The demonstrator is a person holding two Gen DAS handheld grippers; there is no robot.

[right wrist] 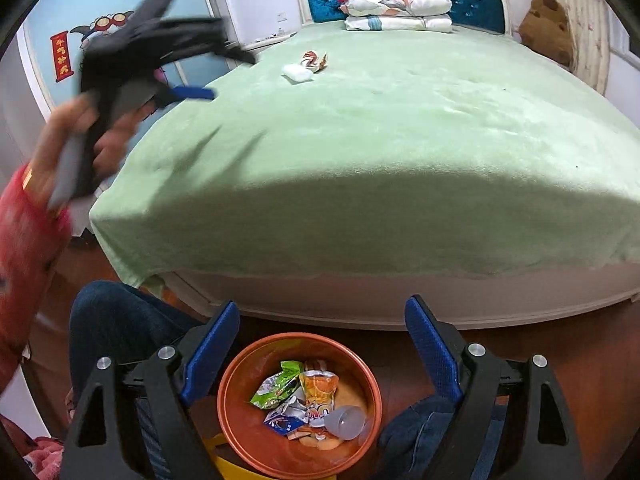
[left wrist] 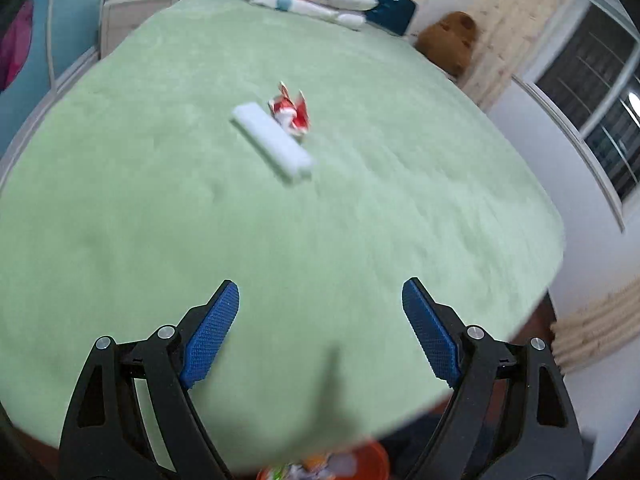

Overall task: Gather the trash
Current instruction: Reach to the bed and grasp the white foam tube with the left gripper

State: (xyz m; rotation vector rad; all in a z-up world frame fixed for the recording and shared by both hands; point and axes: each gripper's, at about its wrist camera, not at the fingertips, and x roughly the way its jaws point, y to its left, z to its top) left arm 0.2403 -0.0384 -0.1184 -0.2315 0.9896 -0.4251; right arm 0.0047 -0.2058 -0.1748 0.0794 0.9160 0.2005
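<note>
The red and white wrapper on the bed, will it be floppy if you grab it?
Probably. The crumpled wrapper looks thin and creased, so it should squash easily. It seems light and unlikely to roll on the fuzzy green blanket.

Unreadable characters on red banner [right wrist: 61, 55]

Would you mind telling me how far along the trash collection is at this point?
Done: the orange bin on the floor already holds several wrappers and a clear cup. In hand: nothing; the left tongs and right tongs are both open and empty. Left: a white foam piece and a crumpled red wrapper on the green bed.
</note>
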